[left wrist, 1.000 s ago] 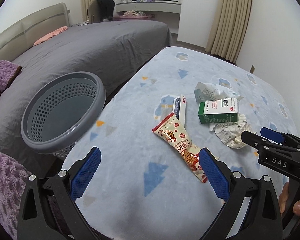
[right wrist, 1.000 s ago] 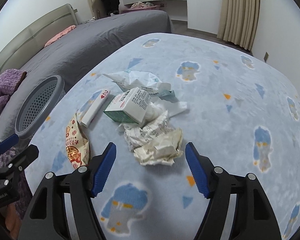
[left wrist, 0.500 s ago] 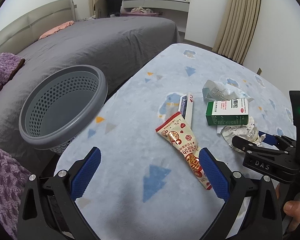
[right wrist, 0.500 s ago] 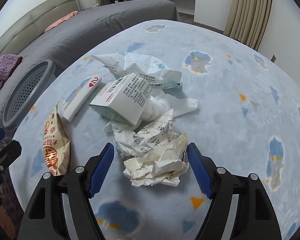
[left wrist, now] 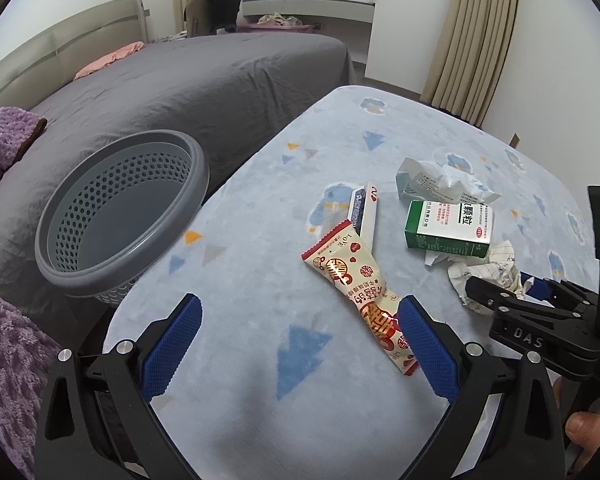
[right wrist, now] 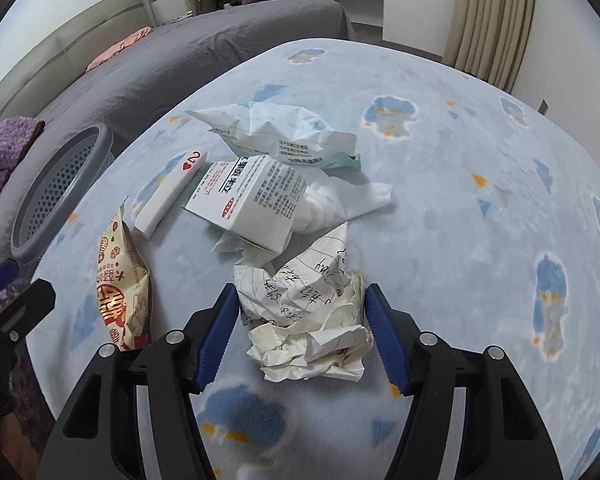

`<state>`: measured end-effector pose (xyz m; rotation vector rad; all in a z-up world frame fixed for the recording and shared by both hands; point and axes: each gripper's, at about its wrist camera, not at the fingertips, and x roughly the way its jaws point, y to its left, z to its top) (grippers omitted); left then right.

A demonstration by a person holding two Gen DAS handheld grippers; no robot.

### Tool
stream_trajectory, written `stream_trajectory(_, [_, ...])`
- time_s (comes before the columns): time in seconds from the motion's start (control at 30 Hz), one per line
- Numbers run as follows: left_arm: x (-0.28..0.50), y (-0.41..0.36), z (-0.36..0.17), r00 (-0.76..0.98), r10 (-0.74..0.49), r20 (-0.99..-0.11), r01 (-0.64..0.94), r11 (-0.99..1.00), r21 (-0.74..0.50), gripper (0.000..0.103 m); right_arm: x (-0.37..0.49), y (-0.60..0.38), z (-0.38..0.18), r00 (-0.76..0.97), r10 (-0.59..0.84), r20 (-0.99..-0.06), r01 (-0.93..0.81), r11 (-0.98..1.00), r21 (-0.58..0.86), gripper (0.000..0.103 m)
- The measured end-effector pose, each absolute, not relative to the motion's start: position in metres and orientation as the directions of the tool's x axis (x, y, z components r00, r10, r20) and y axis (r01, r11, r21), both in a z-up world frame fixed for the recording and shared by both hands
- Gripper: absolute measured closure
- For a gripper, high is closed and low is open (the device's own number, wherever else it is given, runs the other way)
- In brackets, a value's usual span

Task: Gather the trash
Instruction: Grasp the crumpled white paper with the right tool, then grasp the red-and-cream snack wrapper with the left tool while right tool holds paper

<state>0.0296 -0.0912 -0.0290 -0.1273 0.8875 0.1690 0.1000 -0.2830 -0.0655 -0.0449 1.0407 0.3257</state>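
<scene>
My right gripper (right wrist: pixel 300 330) had just been closing on the crumpled paper (right wrist: pixel 306 312), which lay between its blue pads (right wrist: pixel 217 336); the left pad touched the wad and the right one sat at its edge, so I could not tell if the grip was firm. The paper lay on the pale blue blanket (right wrist: pixel 480 240), nearest of the trash pile. Just beyond it lay a white tissue (right wrist: pixel 352 200) and the medicine box (right wrist: pixel 252 200), and farther still a crinkled white pouch (right wrist: pixel 276 132). Left of the box lay a slim card box (right wrist: pixel 172 192) marked with a red heart and a two, and near left of that a snack wrapper (right wrist: pixel 120 280). My left gripper (left wrist: pixel 296 352) was wide open above the blanket and held nothing, its right pad over the near end of the wrapper. The grey basket (left wrist: pixel 124 220) stood to the far left, off the blanket's edge, beside the grey bed (left wrist: pixel 200 76).
</scene>
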Motion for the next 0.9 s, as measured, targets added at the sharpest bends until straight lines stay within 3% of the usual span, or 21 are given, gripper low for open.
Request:
stream_trajectory(0.6, [0.027, -0.113, -0.035, 0.611, 0.032, -0.791, -0.141, 0.988, -0.068, 0.007, 0.058, -0.347, -0.036, 0.555, 0.209, -0.805, -0.045, 0.974, 0.221, 0.040])
stream_trajectory(0.9, [0.036, -0.140, -0.050, 0.584, 0.004, -0.812, -0.091, 0.994, -0.061, 0.007, 0.058, -0.363, -0.039, 0.548, 0.237, -0.803, -0.017, 0.962, 0.272, 0.041])
